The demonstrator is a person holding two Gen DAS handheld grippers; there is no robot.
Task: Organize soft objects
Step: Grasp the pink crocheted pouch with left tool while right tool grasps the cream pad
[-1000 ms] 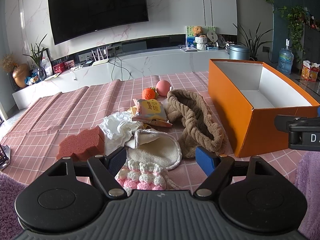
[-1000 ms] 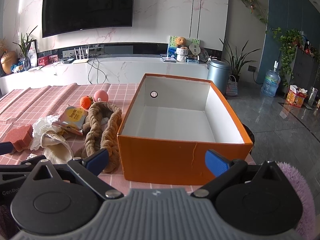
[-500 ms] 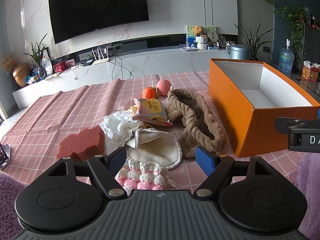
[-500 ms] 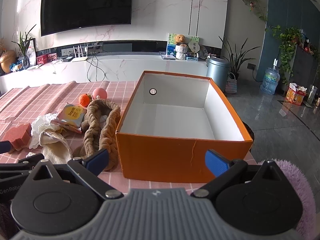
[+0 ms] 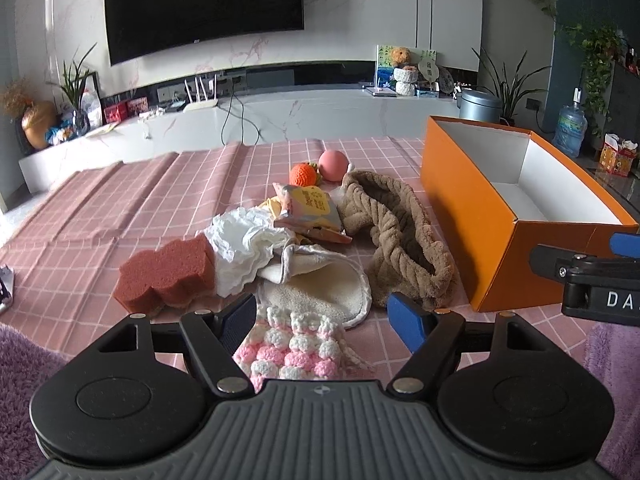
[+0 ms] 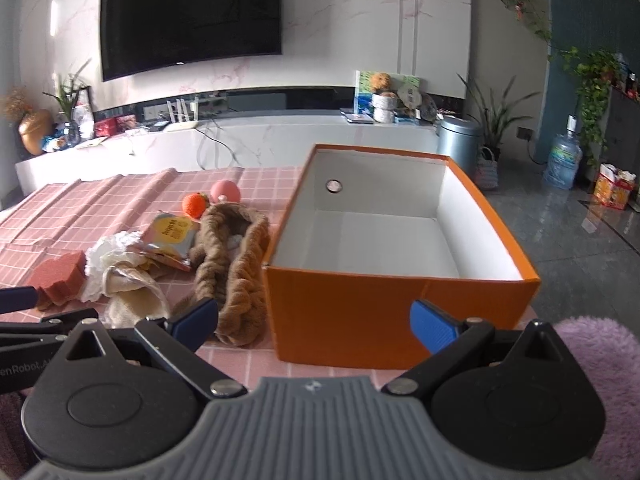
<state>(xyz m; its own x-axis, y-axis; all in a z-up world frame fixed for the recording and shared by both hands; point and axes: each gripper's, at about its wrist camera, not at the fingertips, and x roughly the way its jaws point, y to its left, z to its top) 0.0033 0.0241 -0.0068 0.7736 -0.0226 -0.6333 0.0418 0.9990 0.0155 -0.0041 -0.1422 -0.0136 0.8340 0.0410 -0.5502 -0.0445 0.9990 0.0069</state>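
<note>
A heap of soft things lies on the pink checked tablecloth [image 5: 120, 208]: a red sponge [image 5: 168, 272], white cloth [image 5: 244, 248], cream pad [image 5: 320, 292], yellow packet [image 5: 310, 208], brown braided band [image 5: 400, 236], orange knitted ball [image 5: 304, 174] and pink ball [image 5: 334, 165]. My left gripper [image 5: 322, 314] hovers at the near edge of the heap with its jaws closing. A pink-and-white crochet piece [image 5: 296, 348] lies between its fingers, untouched. My right gripper [image 6: 316, 320] stands open in front of the empty orange box [image 6: 360, 312].
A purple fluffy rug [image 6: 592, 352] shows by the near table edge. Behind the table are a white TV bench [image 5: 280, 108] and a wall-mounted TV [image 5: 204, 4]. To the right of the box are a metal bin [image 6: 458, 140] and a water jug [image 6: 564, 160].
The right wrist view has swung a little to the left, so the box sits further right in it. Nothing on the table has moved.
</note>
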